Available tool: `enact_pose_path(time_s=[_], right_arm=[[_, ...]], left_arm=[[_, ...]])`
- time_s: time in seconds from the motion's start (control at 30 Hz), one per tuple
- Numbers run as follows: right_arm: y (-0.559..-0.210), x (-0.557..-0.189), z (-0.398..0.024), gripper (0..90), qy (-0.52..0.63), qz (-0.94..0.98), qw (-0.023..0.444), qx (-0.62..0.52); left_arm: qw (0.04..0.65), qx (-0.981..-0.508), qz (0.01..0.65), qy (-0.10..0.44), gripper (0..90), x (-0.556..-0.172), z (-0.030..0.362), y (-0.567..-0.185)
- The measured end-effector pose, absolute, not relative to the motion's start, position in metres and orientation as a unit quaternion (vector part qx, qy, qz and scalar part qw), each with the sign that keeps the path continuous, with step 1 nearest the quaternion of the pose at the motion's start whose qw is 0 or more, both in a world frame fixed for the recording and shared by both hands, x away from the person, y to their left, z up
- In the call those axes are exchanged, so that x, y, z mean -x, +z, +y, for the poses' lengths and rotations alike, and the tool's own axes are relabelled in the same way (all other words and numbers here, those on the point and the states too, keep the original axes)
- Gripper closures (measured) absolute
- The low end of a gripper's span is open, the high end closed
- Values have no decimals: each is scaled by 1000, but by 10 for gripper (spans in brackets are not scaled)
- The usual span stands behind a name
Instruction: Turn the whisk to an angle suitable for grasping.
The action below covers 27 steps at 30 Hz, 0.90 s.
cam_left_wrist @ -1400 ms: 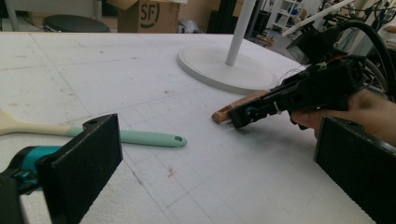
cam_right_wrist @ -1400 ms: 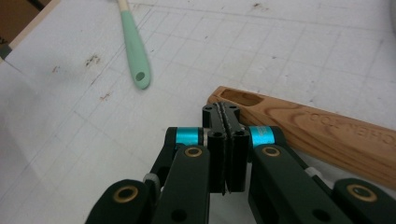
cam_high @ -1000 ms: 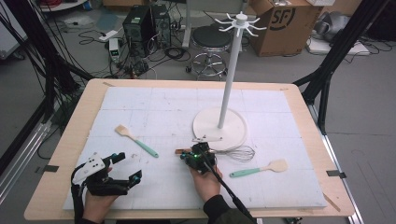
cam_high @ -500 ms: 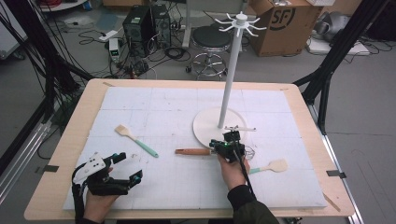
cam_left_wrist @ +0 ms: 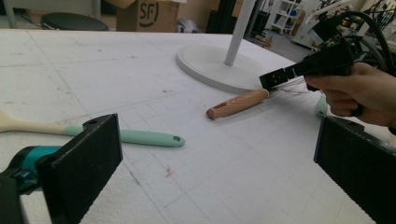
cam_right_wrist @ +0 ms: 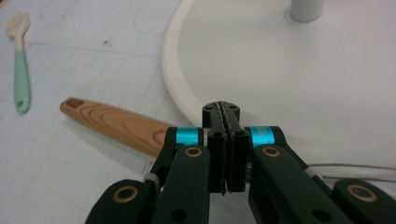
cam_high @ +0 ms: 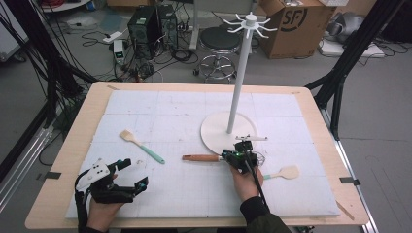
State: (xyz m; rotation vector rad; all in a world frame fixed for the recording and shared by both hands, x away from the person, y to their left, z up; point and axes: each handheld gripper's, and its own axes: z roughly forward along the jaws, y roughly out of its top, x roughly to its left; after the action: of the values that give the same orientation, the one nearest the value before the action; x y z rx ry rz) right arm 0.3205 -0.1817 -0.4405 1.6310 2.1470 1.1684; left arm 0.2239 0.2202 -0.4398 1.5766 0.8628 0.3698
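A whisk with a wooden handle (cam_high: 200, 158) (cam_left_wrist: 238, 103) (cam_right_wrist: 116, 123) lies on the white mat just in front of the round base (cam_high: 216, 131) (cam_right_wrist: 280, 70) of a white hook stand (cam_high: 238, 77). My right gripper (cam_high: 232, 156) (cam_right_wrist: 223, 109) hovers over the whisk's neck, where handle meets wires. Its jaws are pressed together with nothing visible between them, and the handle passes beneath. From the left gripper view, the right gripper (cam_left_wrist: 273, 79) tips down beside the handle's end. My left gripper (cam_high: 136, 174) (cam_left_wrist: 215, 163) rests open at the front left, jaws wide apart and empty.
A mint-handled spatula (cam_high: 143, 147) (cam_left_wrist: 135, 136) (cam_right_wrist: 19, 70) lies left of the whisk. A second mint-handled utensil (cam_high: 284, 172) lies right of my right hand. The stand's pole rises tall behind the right gripper. Beyond the table stand a stool (cam_high: 218, 41) and boxes.
My right gripper has slid to the right along the whisk, uncovering the wooden handle. The whisk stays where it lay. The left gripper has not moved.
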Motion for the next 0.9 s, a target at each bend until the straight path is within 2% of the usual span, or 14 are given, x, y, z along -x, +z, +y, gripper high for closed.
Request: enact_pose_path(time_s=[0.9], right_arm=[[-439, -276, -180, 899, 443, 718, 101, -527]], left_arm=[[608, -682, 374, 159, 17, -224, 220, -440]])
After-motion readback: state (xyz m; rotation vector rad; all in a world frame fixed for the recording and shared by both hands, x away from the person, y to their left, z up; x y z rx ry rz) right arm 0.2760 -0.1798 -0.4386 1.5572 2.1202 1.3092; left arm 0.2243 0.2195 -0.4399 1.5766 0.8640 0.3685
